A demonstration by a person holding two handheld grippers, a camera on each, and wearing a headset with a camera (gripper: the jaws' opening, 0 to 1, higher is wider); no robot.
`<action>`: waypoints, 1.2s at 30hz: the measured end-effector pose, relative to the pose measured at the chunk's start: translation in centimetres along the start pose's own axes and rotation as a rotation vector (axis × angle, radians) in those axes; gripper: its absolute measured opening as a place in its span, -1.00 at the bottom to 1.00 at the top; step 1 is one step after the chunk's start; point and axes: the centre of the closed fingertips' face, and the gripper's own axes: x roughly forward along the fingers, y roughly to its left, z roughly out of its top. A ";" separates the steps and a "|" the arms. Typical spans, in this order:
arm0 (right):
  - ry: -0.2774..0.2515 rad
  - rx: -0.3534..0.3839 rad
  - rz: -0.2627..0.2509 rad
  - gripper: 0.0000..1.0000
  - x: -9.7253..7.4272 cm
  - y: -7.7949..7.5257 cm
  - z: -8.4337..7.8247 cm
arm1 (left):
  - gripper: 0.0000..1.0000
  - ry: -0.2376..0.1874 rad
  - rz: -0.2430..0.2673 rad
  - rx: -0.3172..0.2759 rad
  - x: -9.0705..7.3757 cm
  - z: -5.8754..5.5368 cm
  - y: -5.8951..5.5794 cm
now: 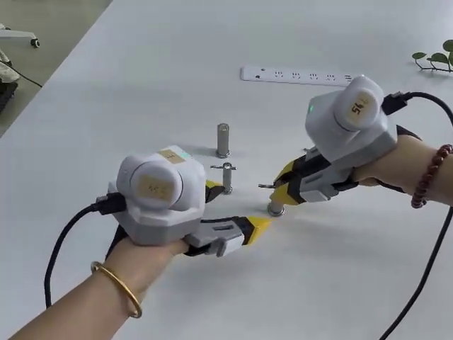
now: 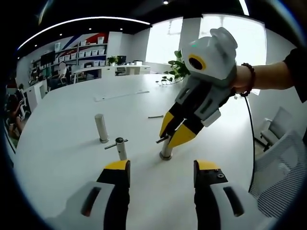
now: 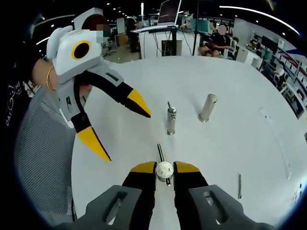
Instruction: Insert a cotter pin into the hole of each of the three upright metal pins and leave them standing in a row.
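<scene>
Right claw [image 1: 279, 185]: pressing together on a cotter pin [image 3: 160, 152] and holding it at the top of the near pin [image 2: 166, 150].
Left claw [image 2: 160, 167]: standing spread and empty, hovering just left of the near pin and touching nothing.
Near pin: standing upright on the table [image 1: 141, 85], nearest and rightmost of the three. I cannot tell whether the cotter pin is already entering its hole.
Middle pin [image 1: 227, 178]: standing upright and carrying a second cotter pin [image 2: 111, 145] crosswise near its top.
Far pin [image 1: 223, 140]: standing upright, with nothing showing through it.
Spare cotter pin [image 3: 239, 179]: lying flat on the table, to the far right and well apart from the row.
Handling, cotter pin: looking thin, light, stiff and slippery, so likely twisting in a loose pinch. Gripping it near the head is leaving the legs free for the hole.
Handling, metal pins: looking solid but narrow-based, so probably tipping under a sideways push. The spread claw should be steadying the shaft low down.
</scene>
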 end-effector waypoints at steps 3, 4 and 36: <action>0.002 0.004 0.001 -0.84 0.0 0.0 0.0 | 0.08 0.005 0.007 0.002 -0.4 -0.3 0.1; 0.003 0.001 0.002 -0.84 0.0 0.0 0.0 | 0.09 0.007 0.011 0.006 -0.6 -0.5 0.2; 0.015 -0.041 0.018 -0.84 0.6 -2.8 1.0 | 0.42 -0.055 0.067 -0.014 -1.8 -0.2 1.6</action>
